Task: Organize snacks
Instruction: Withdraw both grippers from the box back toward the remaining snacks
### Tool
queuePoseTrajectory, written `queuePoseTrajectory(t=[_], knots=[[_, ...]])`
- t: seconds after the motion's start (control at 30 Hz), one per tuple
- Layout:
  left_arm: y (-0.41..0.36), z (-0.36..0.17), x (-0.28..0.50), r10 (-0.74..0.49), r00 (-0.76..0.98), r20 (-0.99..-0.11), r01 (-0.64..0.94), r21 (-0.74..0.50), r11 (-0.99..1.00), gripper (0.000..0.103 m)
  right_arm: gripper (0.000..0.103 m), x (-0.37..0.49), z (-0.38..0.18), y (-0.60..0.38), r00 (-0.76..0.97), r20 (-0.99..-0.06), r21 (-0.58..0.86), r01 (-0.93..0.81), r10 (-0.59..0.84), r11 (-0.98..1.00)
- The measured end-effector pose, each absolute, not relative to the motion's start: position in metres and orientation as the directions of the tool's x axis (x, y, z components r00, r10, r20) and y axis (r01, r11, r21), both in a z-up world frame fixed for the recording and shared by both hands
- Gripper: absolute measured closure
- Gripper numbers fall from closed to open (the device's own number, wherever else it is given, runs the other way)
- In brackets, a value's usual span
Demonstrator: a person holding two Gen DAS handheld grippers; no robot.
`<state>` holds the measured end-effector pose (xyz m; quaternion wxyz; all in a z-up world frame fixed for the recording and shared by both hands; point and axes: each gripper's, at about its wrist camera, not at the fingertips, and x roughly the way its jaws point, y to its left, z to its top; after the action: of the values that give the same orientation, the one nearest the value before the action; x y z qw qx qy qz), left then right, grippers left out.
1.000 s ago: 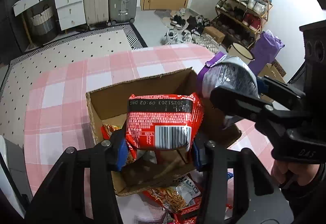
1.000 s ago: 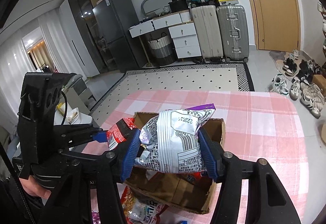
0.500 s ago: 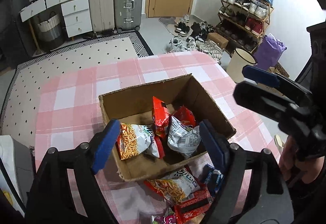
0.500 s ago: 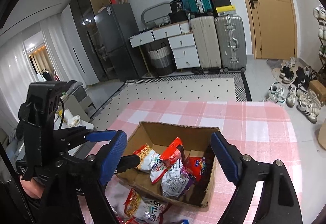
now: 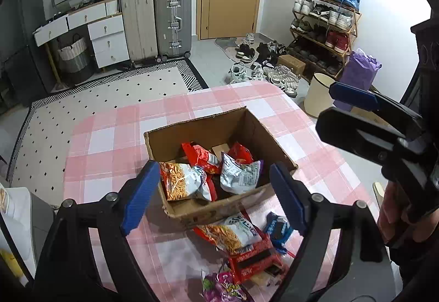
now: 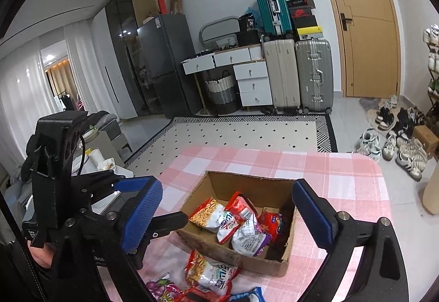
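**Left wrist view: both jaws standing empty over the box**

The left hand-held gripper (image 5: 214, 192) and right hand-held gripper (image 6: 227, 214) are hanging apart, jaws just widened, nothing between them. Snack packets (image 5: 208, 173) are lying in the cardboard box (image 5: 197, 134) on the checked counter (image 5: 109, 142); more packets (image 5: 238, 241) are lying just beside it.

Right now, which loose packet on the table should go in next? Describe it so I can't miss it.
Start at the cardboard box on the pink checked tablecloth. Just in front of its near wall lies the noodle-snack packet. Unlike the blue packet beside it, it is orange and white.
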<state>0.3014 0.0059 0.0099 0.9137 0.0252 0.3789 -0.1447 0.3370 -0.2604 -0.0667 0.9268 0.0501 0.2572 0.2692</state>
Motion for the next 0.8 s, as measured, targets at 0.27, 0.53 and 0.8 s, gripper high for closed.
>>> queuePoseTrajectory(t=[0.27,0.53,0.8], knots=[[0.007,0.026,0.256,-0.222,0.697,-0.682,0.264,-0.043,0.964,0.019,0.002,0.303,-0.054,-0.259,0.736,-0.428,0.209,-0.485,0.525,0.849],[0.013,0.035,0.213,-0.234,0.720,-0.654,0.249,-0.072,0.966,0.004,0.001,0.260,-0.044,-0.252,0.761,-0.392,0.139,-0.507,0.517,0.851],[0.022,0.047,0.176,-0.220,0.751,-0.623,0.215,-0.085,0.973,0.001,0.001,0.210,-0.040,-0.248,0.791,-0.366,0.101,-0.490,0.490,0.866]])
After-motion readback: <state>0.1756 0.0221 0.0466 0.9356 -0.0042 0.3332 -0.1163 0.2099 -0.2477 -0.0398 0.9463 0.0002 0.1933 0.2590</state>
